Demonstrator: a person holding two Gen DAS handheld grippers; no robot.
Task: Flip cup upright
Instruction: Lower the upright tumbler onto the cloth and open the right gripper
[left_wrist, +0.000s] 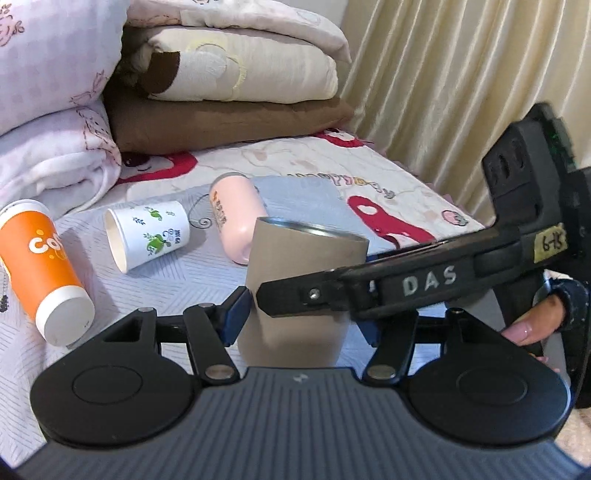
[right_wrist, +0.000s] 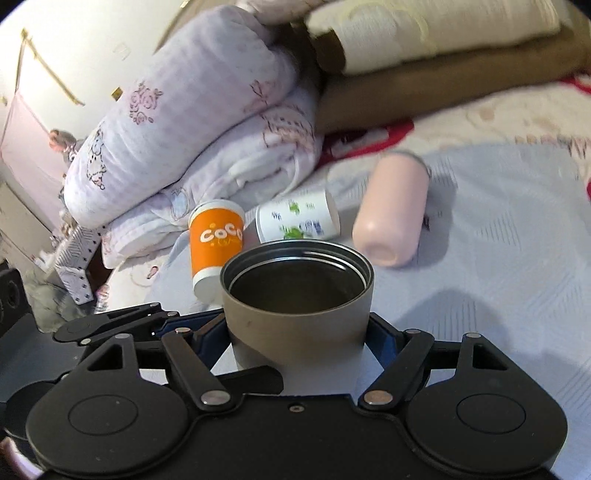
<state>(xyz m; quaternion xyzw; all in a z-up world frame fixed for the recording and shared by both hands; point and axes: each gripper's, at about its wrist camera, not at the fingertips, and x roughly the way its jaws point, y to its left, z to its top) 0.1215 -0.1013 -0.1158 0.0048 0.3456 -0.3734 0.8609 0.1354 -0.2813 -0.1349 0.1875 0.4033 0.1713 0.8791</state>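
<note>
Patterned bedspread (left_wrist: 388, 173), folded quilts (left_wrist: 236, 62), cream curtain (left_wrist: 443, 74) behind.

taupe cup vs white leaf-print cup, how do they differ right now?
The taupe cup stands mouth up; the white leaf-print cup lies on its side on the bed. The taupe cup sits between the jaws of both the left gripper and right gripper; the white one lies untouched. Taupe is plain, white is printed. Both are lidless.
</note>
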